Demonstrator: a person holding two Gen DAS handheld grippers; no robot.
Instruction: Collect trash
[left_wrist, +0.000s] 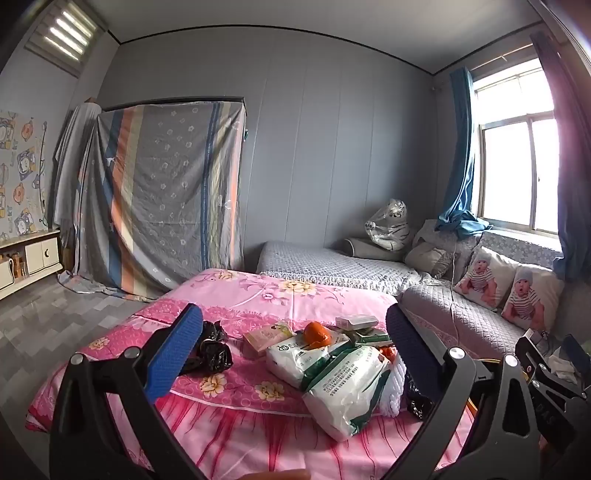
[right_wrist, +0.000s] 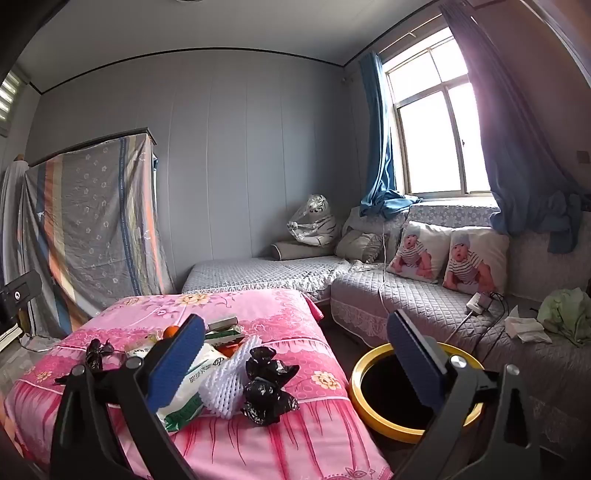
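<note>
Trash lies on a pink floral covered table (left_wrist: 229, 295): white and green plastic packets (left_wrist: 340, 384), an orange peel (left_wrist: 317, 334), small boxes (left_wrist: 356, 321), a white foam net (right_wrist: 229, 380) and crumpled black bags (left_wrist: 210, 350) (right_wrist: 267, 387). My left gripper (left_wrist: 291, 354) is open and empty above the table's near side, over the packets. My right gripper (right_wrist: 295, 365) is open and empty above the table's right edge. A yellow-rimmed bin (right_wrist: 369, 402) with a dark inside stands on the floor right of the table.
A grey quilted corner sofa (right_wrist: 417, 299) with baby-print cushions (right_wrist: 447, 254) runs behind and right of the table. A power strip (right_wrist: 480, 302), tissue and green cloth lie on it. A cloth-draped wardrobe (left_wrist: 162, 192) stands at the far left.
</note>
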